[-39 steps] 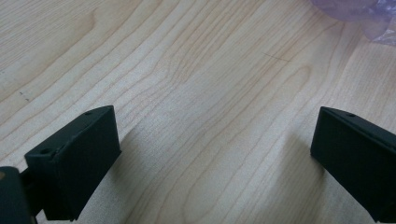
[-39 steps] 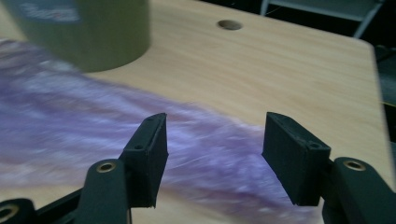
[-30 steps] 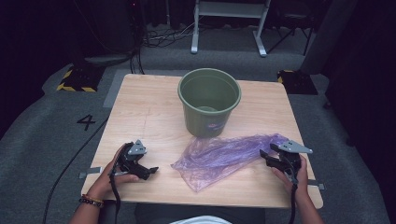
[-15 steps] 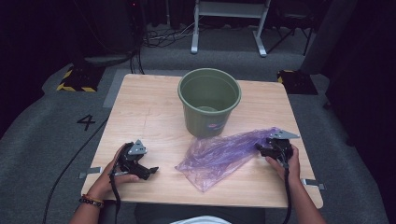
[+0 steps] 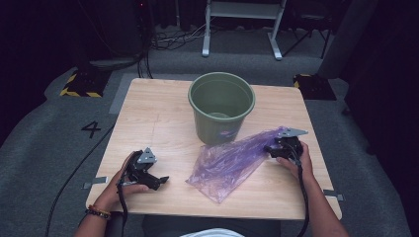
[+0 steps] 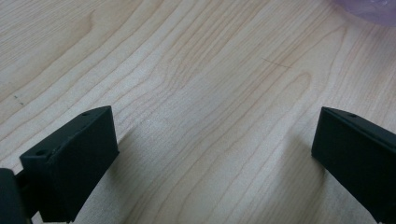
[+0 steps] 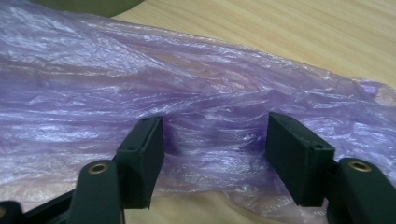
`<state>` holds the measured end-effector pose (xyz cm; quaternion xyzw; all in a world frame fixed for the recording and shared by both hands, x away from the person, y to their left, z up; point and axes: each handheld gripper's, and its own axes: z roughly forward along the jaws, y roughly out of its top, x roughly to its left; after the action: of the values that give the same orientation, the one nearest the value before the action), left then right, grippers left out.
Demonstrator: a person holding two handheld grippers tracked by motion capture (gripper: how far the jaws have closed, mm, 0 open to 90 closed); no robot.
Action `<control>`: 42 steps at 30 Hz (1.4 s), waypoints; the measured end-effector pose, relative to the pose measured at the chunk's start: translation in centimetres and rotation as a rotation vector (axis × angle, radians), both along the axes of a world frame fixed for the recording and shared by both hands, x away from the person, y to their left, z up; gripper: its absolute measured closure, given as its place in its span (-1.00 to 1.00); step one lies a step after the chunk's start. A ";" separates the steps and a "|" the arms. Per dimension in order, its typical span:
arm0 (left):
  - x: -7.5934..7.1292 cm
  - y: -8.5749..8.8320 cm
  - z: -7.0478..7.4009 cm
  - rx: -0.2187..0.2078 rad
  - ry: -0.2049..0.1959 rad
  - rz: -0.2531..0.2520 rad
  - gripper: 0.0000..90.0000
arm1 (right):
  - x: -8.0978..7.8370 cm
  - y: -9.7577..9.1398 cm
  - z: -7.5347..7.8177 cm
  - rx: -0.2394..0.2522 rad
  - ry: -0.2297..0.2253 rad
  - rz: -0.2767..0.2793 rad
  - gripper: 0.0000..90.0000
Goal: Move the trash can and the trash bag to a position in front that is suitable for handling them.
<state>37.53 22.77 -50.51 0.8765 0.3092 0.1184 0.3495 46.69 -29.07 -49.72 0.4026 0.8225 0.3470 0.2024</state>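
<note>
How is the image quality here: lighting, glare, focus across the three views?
High view: the table is evenly lit, the room around it falls to near black, and the whole picture is a little soft. Left gripper view: wood grain sharp, the black jaws cast soft shadows on it. Right gripper view: the purple plastic bag shows pale sheen on its creases, and the bucket at the top edge is blurred.

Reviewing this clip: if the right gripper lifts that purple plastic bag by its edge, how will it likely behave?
The purple plastic bag lies flat and wrinkled, so it will probably drape limply. Thin, see-through film suggests it is very light. Its glossy creases hint it may slip unless the right gripper bunches several layers.
</note>
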 end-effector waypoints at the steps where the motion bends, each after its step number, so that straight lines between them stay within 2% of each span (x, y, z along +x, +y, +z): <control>1: 0.0 0.0 0.0 -0.001 0.001 0.001 -1.00 | 0.5 0.1 0.1 -0.018 -0.001 0.007 -0.20; 5: 0.0 -0.1 0.0 -0.002 0.002 0.002 -1.00 | 1.2 0.2 0.3 -0.036 -0.009 -0.015 -0.18; 6: 0.0 -0.1 0.0 -0.002 0.002 0.002 -1.00 | 1.1 0.2 0.4 -0.033 -0.026 -0.017 -0.17; 8: 0.0 -0.1 0.0 -0.001 0.002 0.003 -1.00 | 0.8 0.1 0.8 -0.015 -0.041 -0.023 -0.16; 10: 0.0 -0.1 0.0 -0.002 0.003 0.006 -1.00 | -0.1 -0.1 1.3 0.033 -0.069 -0.015 -0.13; 12: 0.0 -0.1 0.0 0.000 0.002 0.007 -1.00 | -0.8 -0.2 1.7 0.064 -0.075 -0.007 -0.14; 13: 0.0 -0.2 0.0 -0.001 0.000 0.012 -1.00 | -2.0 -0.2 1.9 0.097 -0.095 0.021 -0.11; 14: 0.0 -0.2 0.0 -0.001 0.000 0.012 -1.00 | -2.0 -0.2 1.9 0.097 -0.095 0.021 -0.11; 17: -0.1 -0.4 0.0 -0.001 0.002 0.015 -1.00 | -3.9 0.3 2.4 0.085 -0.111 0.070 -0.12; 18: -0.1 -0.4 0.0 -0.001 0.002 0.016 -1.00 | -4.7 0.4 2.5 0.098 -0.108 0.101 -0.12; 19: -0.1 -0.4 0.0 0.000 0.001 0.019 -1.00 | -5.9 0.7 2.4 0.083 -0.110 0.148 -0.13; 20: -0.1 -0.5 0.0 -0.002 0.002 0.021 -1.00 | -5.9 0.7 2.4 0.083 -0.110 0.148 -0.13; 24: -0.2 -0.8 0.0 0.000 0.002 0.022 -0.99 | -8.1 0.8 1.6 0.085 -0.084 0.228 -0.14; 29: -0.1 -0.9 0.0 0.001 -0.001 0.007 -0.99 | -9.9 0.9 1.3 0.088 -0.070 0.304 -0.19; 36: 0.0 -0.9 0.0 0.001 0.000 -0.002 -0.99 | -9.4 1.8 1.4 0.077 -0.087 0.302 -0.27; 40: 0.0 -0.8 0.0 0.000 0.001 -0.006 -0.99 | -9.1 2.8 1.8 0.072 -0.105 0.353 -0.33; 41: 0.0 -0.8 0.0 0.001 0.001 -0.006 -0.99 | -8.8 3.6 2.0 0.077 -0.109 0.380 -0.36; 42: 0.0 -0.8 0.0 0.001 0.001 -0.006 -0.99 | -8.8 3.6 2.0 0.077 -0.109 0.380 -0.36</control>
<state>37.53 21.93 -50.50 0.8776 0.3065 0.1170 0.3495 37.85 -25.46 -47.75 0.2283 0.8576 0.4314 0.1622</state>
